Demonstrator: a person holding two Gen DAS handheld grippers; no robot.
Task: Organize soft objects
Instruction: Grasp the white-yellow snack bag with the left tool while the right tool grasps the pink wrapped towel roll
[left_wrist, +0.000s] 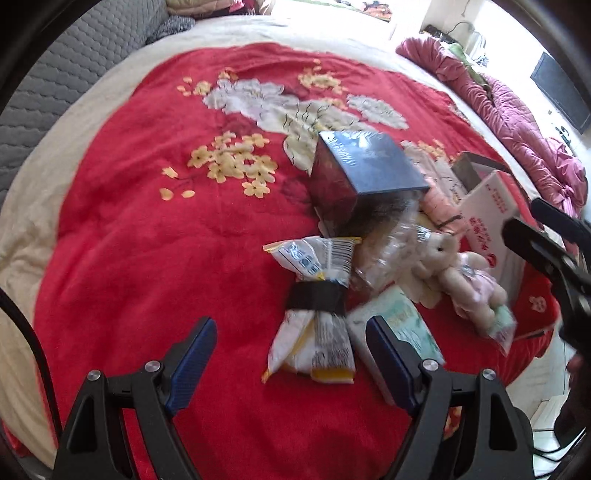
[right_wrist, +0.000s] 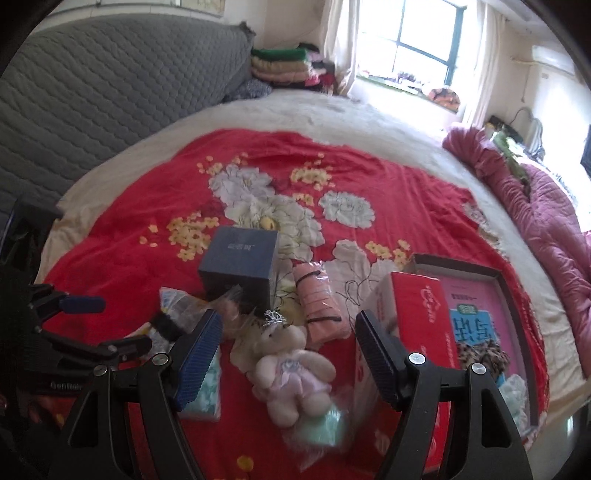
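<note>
A pile of soft things lies on the red flowered blanket (left_wrist: 147, 229). A beige plush bear in a pink dress (left_wrist: 465, 273) (right_wrist: 291, 373) lies by a green tissue pack (left_wrist: 402, 325) (right_wrist: 201, 391). A white and yellow bag with a black band (left_wrist: 314, 314) lies ahead of my left gripper (left_wrist: 291, 354), which is open and empty above it. A rolled pink cloth (right_wrist: 319, 306) lies behind the bear. My right gripper (right_wrist: 290, 354) is open and empty, its fingers on either side of the bear, above it.
A dark blue box (left_wrist: 354, 173) (right_wrist: 240, 262) stands behind the pile. A red and white carton (right_wrist: 424, 332) and an open tray with a pink book (right_wrist: 476, 314) lie on the right. A crumpled maroon quilt (right_wrist: 546, 229) lies along the bed's right edge. A grey headboard (right_wrist: 110, 81) is on the left.
</note>
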